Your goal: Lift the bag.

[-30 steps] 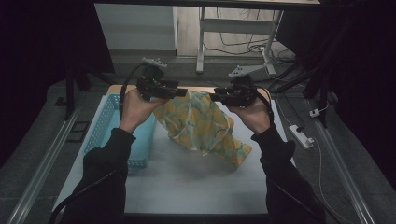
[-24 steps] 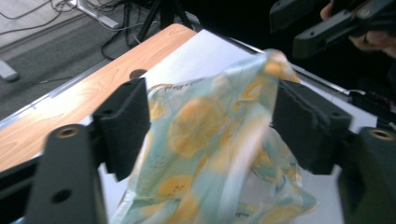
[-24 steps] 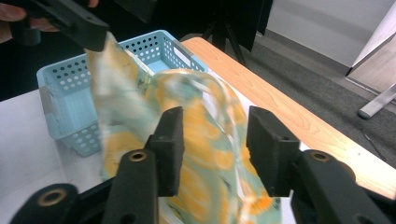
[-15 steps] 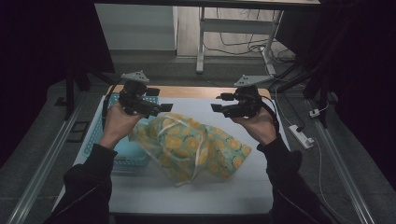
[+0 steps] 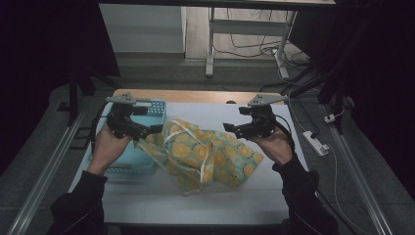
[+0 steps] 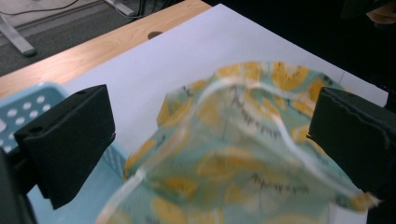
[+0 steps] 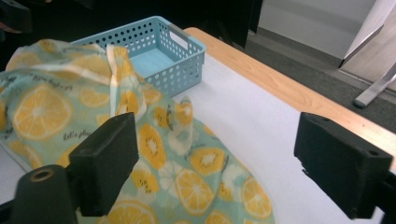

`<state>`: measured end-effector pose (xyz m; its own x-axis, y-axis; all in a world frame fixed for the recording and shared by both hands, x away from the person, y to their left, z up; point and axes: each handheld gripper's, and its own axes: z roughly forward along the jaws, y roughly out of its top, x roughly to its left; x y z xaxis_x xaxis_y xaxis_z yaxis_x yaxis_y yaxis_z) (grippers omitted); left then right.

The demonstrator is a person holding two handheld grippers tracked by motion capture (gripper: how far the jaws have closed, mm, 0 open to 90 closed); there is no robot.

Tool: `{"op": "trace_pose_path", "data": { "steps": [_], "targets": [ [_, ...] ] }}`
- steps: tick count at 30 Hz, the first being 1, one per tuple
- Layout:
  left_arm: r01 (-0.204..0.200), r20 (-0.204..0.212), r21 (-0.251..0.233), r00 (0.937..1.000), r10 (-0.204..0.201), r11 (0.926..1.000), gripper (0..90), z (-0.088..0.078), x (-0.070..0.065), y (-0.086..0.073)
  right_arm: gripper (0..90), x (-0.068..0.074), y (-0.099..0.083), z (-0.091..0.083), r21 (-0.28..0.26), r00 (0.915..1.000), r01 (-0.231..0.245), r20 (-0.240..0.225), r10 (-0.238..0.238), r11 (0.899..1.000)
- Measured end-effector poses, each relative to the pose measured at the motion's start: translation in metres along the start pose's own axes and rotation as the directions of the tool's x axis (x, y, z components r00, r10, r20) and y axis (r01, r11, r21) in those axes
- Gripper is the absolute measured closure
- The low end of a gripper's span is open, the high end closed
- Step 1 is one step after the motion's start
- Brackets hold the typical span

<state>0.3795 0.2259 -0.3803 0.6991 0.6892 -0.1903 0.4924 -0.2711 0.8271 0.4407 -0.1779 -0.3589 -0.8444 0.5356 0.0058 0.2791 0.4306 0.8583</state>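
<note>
In the high view the blue perforated basket (image 5: 128, 161) sits at about 9 o'clock on the white table cover (image 5: 254, 196), its far rim reaching toward 10 o'clock. The left hand (image 5: 108, 149) hangs over the basket and holds the left gripper (image 5: 155, 129), whose tips point toward 3 o'clock. Its jaws have just been opening and stand wide apart; in the left gripper view the cloth's pale hem (image 6: 243, 93) runs across the gap between them, touching neither pad as far as the blur lets me judge.

The lemon-print cloth (image 5: 210, 156) lies crumpled at the table's centre. Its 9 o'clock edge drapes over the basket's near corner, and the rest spreads toward 4 o'clock on the cover. A pale strap (image 5: 201, 164) loops across its top.

At about 2 o'clock from the cloth, the right hand (image 5: 276, 147) holds the right gripper (image 5: 227, 128), tips pointing toward 9 o'clock, just above the cloth's far edge. Its jaws too have just been opening and stand spread; in the right gripper view the cloth (image 7: 154, 154) lies below and beyond the left pad, and bare cover fills most of the gap. The basket (image 7: 154, 51) shows there at 11 o'clock.
</note>
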Motion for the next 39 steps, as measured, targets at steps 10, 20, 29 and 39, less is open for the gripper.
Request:
{"op": "trace_pose_path", "data": {
  "steps": [10,20,29,39],
  "targets": [
    [0.013,-0.046,0.005,0.9989,-0.013,0.9999,0.0,-0.026,-0.008,-0.039,2.1,0.006,-0.03,-0.003,-0.001,0.9997,-0.023,-0.002,0.023,1.0],
    [0.049,-0.09,0.011,0.9948,-0.048,0.9987,0.0,-0.041,-0.02,-0.081,0.3,0.015,-0.063,-0.011,0.018,0.9985,-0.021,0.051,0.02,1.0],
    [0.054,-0.115,0.008,0.992,-0.052,0.9985,0.0,-0.043,-0.035,-0.119,0.3,0.023,-0.092,-0.019,0.05,0.9967,-0.033,0.075,0.029,0.998],
    [0.097,-0.117,-0.007,0.9883,-0.097,0.9952,0.0,-0.045,-0.047,-0.151,0.2,0.027,-0.124,-0.039,0.054,0.989,-0.073,0.132,0.065,0.996]
  ]
}}
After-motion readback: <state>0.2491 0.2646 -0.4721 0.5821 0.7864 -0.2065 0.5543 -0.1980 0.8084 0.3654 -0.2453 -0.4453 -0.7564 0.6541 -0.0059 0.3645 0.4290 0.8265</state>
